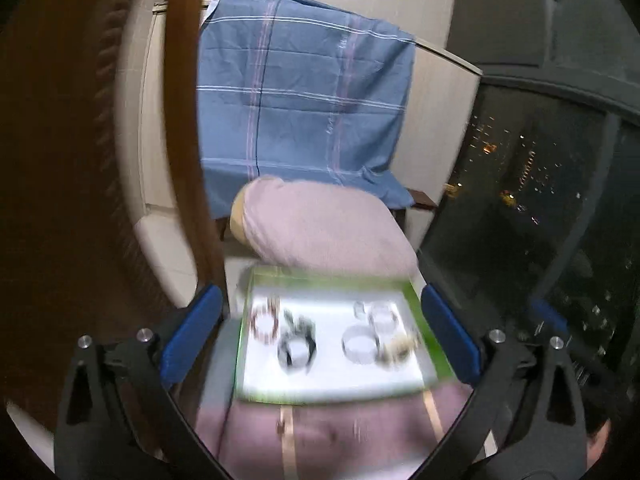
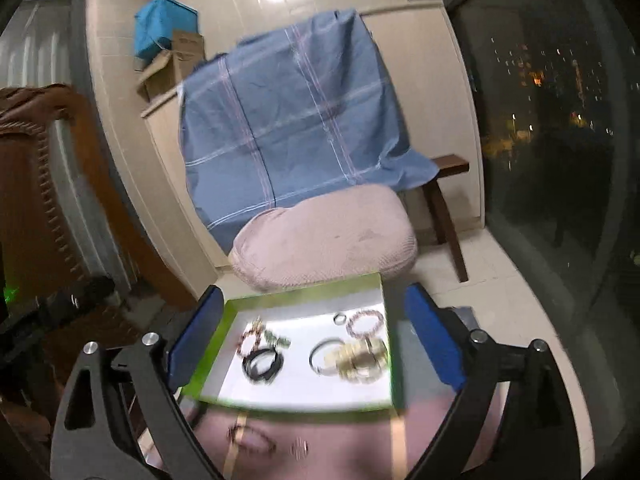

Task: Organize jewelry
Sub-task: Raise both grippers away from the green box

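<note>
Gaping wide, both tools (image 1: pixel 320 336) (image 2: pixel 316 340) above green-rimmed tray (image 2: pixel 280 294) of round bangles (image 2: pixel 360 356).

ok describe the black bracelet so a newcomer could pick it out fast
Find the shallow green-walled tray with a white floor, lying on pink fabric below the pink cushion. In the tray's left half, nearest you, lies the black bracelet, the only dark ring there.
</note>
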The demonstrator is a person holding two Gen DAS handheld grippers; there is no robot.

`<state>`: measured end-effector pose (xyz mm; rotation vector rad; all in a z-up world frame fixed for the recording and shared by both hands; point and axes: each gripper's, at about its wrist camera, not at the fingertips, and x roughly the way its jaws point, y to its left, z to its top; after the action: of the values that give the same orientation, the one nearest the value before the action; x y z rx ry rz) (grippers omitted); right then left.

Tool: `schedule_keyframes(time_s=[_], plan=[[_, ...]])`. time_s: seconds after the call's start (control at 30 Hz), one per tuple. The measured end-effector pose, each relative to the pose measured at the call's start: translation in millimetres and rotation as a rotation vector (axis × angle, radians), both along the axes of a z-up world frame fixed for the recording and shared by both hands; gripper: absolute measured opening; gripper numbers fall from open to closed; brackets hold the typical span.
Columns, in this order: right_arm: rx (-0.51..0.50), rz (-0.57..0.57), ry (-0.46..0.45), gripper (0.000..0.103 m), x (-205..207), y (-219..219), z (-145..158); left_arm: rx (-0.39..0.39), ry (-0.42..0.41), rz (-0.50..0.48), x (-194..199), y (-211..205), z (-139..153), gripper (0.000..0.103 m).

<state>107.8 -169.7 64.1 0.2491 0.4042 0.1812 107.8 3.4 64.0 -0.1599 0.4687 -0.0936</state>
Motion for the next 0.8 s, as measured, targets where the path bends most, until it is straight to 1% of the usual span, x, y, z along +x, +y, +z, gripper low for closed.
schedule_keyframes(time_s=[0.03, 0.1, 0.17, 0.23, 0.3, 0.33, 0.4, 0.43, 0.53, 0.63, 0.8], plan=[[-0.020, 0.006, -0.013, 0.091, -15, 2, 0, 0.036, 0.004, 0.010, -23, -2, -13, 0.099], [-0.098, 0.007, -0.050, 0.091, -58, 11, -5, 0.092, 0.028, 0.055, -62, -5, -39, 0.099], [-0.139, 0.022, -0.060, 0.094, -90, 19, -13, 0.101, 0.072, 0.053, -88, -7, -58, 0.099], [-0.167, 0.032, -0.046, 0.095, -117, 26, -24, 0.101, 0.081, 0.036, -114, -13, -68, 0.099], [-0.185, 0.058, 0.000, 0.095, -139, 34, -41, 0.134, 0.071, 0.024, -128, -21, -72, 0.099], [-0.191, 0.068, 0.023, 0.095, -143, 39, -48, 0.163, 0.067, 0.023, -136, -27, -74, 0.099], [-0.199, 0.089, 0.069, 0.095, -148, 46, -59, 0.184, 0.070, 0.017, -144, -35, -76, 0.098], [-0.193, 0.096, 0.077, 0.095, -149, 47, -61, 0.189, 0.079, 0.032, -143, -36, -78, 0.098], [-0.212, 0.094, 0.077, 0.095, -149, 48, -59, 0.164, 0.114, 0.017, -137, -33, -81, 0.098], [-0.204, 0.084, 0.085, 0.095, -151, 43, -61, 0.172, 0.113, 0.023, -144, -33, -85, 0.098], [-0.192, 0.072, 0.087, 0.095, -152, 36, -62, 0.177, 0.136, 0.017, -142, -34, -92, 0.098]])
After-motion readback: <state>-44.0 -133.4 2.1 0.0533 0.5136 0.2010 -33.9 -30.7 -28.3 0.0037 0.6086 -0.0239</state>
